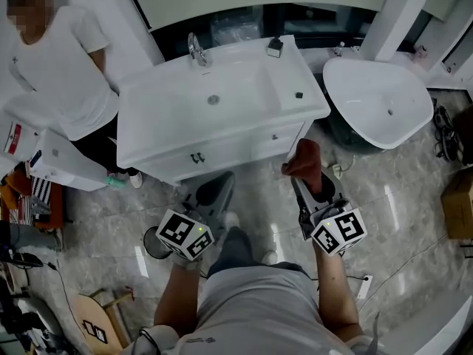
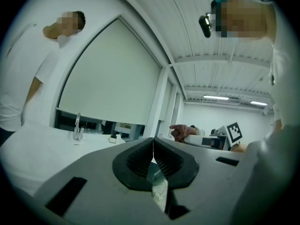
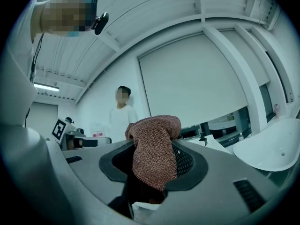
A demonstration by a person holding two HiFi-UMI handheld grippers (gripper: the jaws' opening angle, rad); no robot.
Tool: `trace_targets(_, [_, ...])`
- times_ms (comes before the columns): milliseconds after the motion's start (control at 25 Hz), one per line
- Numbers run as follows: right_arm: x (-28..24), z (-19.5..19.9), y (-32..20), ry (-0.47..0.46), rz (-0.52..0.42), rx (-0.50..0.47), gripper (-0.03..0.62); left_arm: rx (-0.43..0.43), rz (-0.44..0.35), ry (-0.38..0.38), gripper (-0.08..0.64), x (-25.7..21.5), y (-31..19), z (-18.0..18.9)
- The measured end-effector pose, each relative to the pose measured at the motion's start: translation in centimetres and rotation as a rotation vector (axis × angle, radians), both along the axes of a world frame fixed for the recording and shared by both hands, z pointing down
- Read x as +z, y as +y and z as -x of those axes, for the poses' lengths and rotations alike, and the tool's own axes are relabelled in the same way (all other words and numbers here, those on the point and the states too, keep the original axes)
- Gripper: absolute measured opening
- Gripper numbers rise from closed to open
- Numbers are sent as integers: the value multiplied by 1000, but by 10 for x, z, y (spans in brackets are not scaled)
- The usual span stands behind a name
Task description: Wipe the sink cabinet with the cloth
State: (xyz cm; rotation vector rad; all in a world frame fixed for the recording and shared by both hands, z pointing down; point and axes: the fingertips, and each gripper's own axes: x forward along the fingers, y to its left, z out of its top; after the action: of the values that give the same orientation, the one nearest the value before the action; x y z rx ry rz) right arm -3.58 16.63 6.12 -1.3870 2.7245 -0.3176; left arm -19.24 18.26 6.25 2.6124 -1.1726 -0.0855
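A white sink cabinet [image 1: 244,145] with a basin and chrome tap [image 1: 196,50] stands in front of me in the head view. My right gripper [image 1: 305,174] is shut on a reddish-brown cloth [image 1: 304,160], held just off the cabinet's front right corner. The cloth [image 3: 154,151] bulges out between the jaws in the right gripper view. My left gripper [image 1: 216,189] sits lower, in front of the cabinet doors, jaws pressed together with nothing between them [image 2: 153,150].
A person in a white shirt [image 1: 63,65] stands at the cabinet's left. A white freestanding basin [image 1: 377,102] is at the right, a cardboard box [image 1: 459,202] at the far right. Small dark items [image 1: 275,47] sit on the counter. The floor is marble tile.
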Motion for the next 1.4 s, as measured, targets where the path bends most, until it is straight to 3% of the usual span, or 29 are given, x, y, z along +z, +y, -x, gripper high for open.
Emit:
trace_targets(800, [44, 70, -142, 56, 122, 130, 166, 183, 84, -23, 12, 43, -159, 67])
trace_targets(1120, [83, 75, -144, 45, 190, 191, 166, 274, 126, -81, 12, 69, -170, 68])
trace_targets(1400, [122, 51, -131, 7, 267, 258, 166, 338, 166, -119, 12, 86, -162, 44])
